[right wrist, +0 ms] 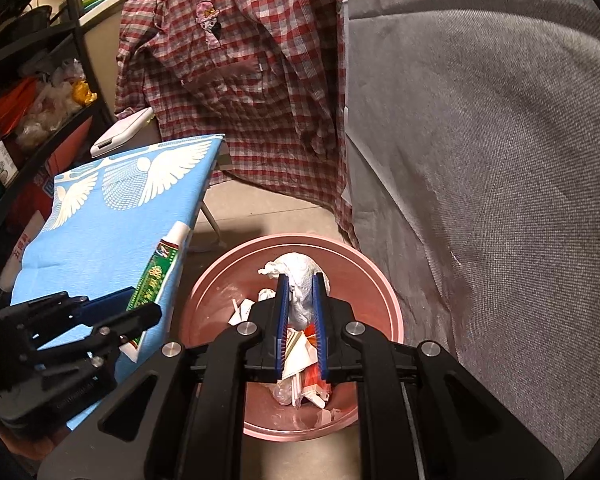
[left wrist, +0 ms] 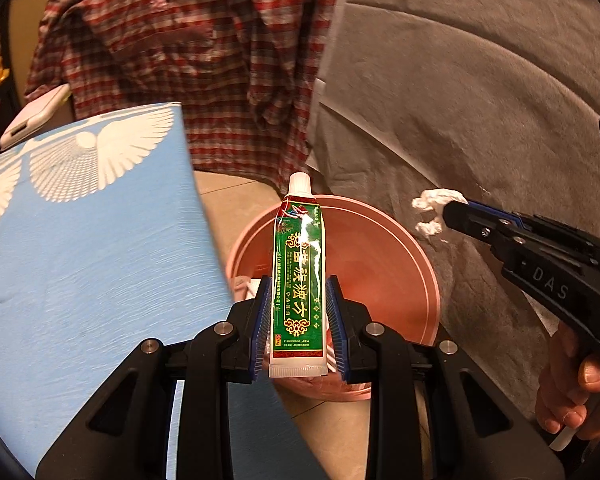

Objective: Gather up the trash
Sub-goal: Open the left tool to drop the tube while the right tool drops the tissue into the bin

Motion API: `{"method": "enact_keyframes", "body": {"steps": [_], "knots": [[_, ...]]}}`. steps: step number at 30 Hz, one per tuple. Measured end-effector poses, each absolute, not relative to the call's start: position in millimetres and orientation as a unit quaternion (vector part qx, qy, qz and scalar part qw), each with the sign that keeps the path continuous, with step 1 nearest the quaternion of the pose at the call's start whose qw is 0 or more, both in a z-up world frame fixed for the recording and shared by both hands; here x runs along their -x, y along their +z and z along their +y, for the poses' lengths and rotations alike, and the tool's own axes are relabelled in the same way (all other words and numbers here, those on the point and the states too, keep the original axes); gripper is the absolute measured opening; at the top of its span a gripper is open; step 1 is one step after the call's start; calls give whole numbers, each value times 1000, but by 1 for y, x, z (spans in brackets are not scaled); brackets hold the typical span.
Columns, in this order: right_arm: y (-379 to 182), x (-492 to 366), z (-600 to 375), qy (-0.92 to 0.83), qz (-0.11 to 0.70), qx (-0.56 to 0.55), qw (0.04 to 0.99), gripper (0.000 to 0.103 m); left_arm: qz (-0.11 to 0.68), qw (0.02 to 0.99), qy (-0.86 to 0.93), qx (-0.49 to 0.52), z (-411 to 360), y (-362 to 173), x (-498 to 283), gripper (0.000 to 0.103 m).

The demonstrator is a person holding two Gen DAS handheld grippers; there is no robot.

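Observation:
My left gripper is shut on a green tube with a white cap, held upright over the near rim of a pink bin. The right wrist view shows the same tube and left gripper beside the bin. My right gripper is shut on a crumpled white tissue above the bin's opening. From the left wrist view, the right gripper and its tissue hang to the right of the bin. Paper scraps and wrappers lie in the bin.
A blue board with white wing prints stands close on the bin's left. A red plaid shirt hangs behind, and grey upholstery fills the right. A cluttered shelf sits far left. A hand grips the right tool.

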State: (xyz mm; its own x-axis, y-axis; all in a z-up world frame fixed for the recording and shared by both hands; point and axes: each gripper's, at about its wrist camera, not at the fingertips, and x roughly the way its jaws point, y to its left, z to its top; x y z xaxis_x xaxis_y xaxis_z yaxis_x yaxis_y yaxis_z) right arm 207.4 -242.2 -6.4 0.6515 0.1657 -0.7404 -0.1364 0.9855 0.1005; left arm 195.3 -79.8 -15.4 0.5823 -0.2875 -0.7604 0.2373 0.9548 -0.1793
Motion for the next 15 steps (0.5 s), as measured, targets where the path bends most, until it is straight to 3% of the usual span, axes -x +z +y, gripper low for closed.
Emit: {"method": "enact_keyframes", "body": {"steps": [2,4,15], "knots": [[-8,-210,-244,79,410,-18,909,21,430,890,-150,31,-83,-16,-198,30],[-8,-210,-245,77,409,-20,909,28,427,891,-151,37,-82,-15,-199,40],[3,-200,-249,75,394,-22,916,39,397,905,-144,44,-63,6,-183,40]]}}
